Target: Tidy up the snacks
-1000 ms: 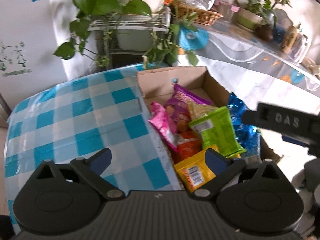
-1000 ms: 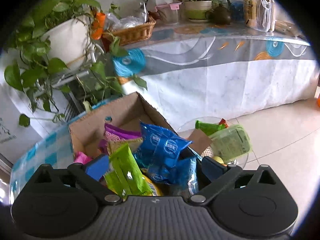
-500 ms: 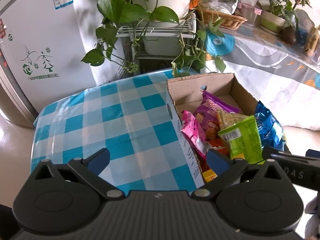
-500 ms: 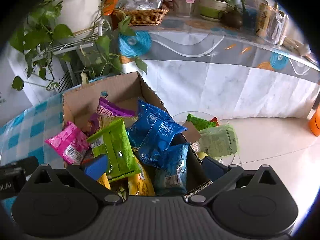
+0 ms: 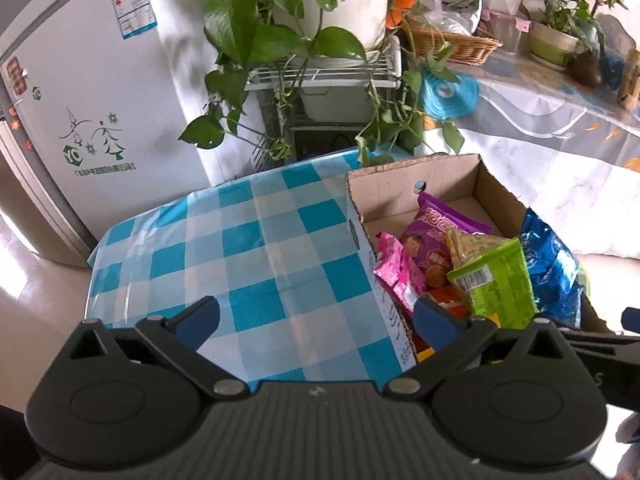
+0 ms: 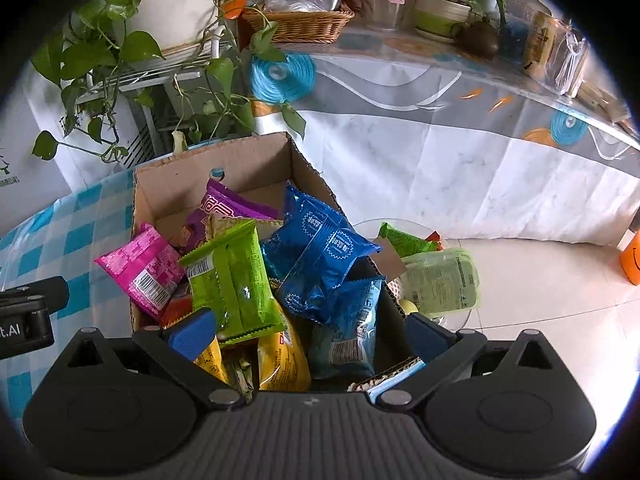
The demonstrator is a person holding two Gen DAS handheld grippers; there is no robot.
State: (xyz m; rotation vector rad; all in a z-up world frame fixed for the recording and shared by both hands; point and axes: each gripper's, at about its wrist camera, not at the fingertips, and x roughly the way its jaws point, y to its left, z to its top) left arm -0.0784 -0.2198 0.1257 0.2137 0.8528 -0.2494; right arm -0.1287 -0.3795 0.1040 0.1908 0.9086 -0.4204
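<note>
The crinkly lime-green foil snack packet (image 6: 234, 280) tops the heap in the brown cardboard box (image 6: 176, 184) on the blue-checked tablecloth (image 5: 240, 248): light, slippery, crushable, best pinched by its sealed edge. Right gripper (image 6: 308, 330) and left gripper (image 5: 316, 318) gape, empty.

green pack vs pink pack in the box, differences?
The green pack is larger and lies on top of the pile, mid-box; the pink pack is smaller and leans over the cardboard box's left wall. Both are sealed, barcode side up, and untouched by either set of jaws.
</note>
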